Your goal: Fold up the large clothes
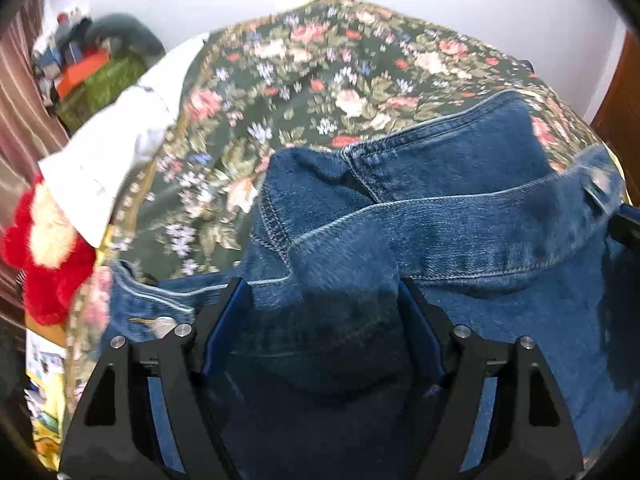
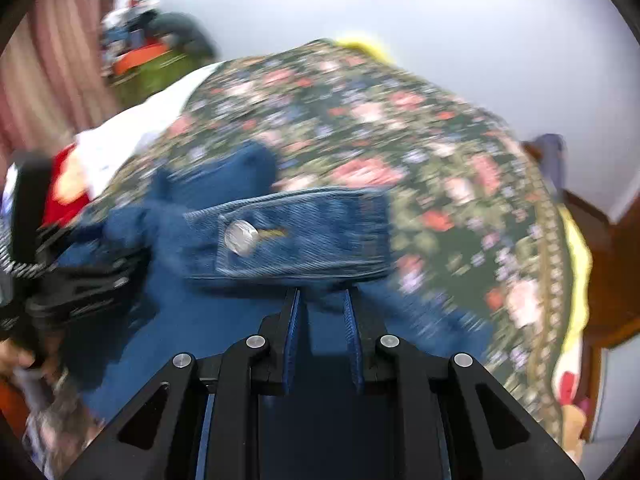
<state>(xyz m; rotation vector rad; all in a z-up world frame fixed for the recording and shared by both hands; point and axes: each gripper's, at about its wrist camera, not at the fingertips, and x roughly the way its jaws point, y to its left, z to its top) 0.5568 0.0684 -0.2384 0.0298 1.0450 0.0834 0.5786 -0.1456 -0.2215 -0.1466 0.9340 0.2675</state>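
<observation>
Blue denim jeans (image 1: 460, 184) lie bunched on a floral bedspread (image 1: 320, 72), waistband and metal button (image 2: 241, 237) toward me. My left gripper (image 1: 322, 286) hangs over the jeans with its jaws wide apart and denim lying between them. My right gripper (image 2: 322, 294) has its jaws a narrow gap apart, with denim (image 2: 312, 232) running between them at the waistband; whether they pinch it is unclear. The left gripper also shows at the left edge of the right wrist view (image 2: 84, 280), which is blurred.
A white cloth (image 1: 120, 136) and a red and cream plush item (image 1: 48, 248) lie at the bed's left edge. Cluttered shelves (image 1: 84, 64) and a striped curtain (image 1: 16, 120) stand at the left. A wooden frame (image 2: 616, 264) stands at the right.
</observation>
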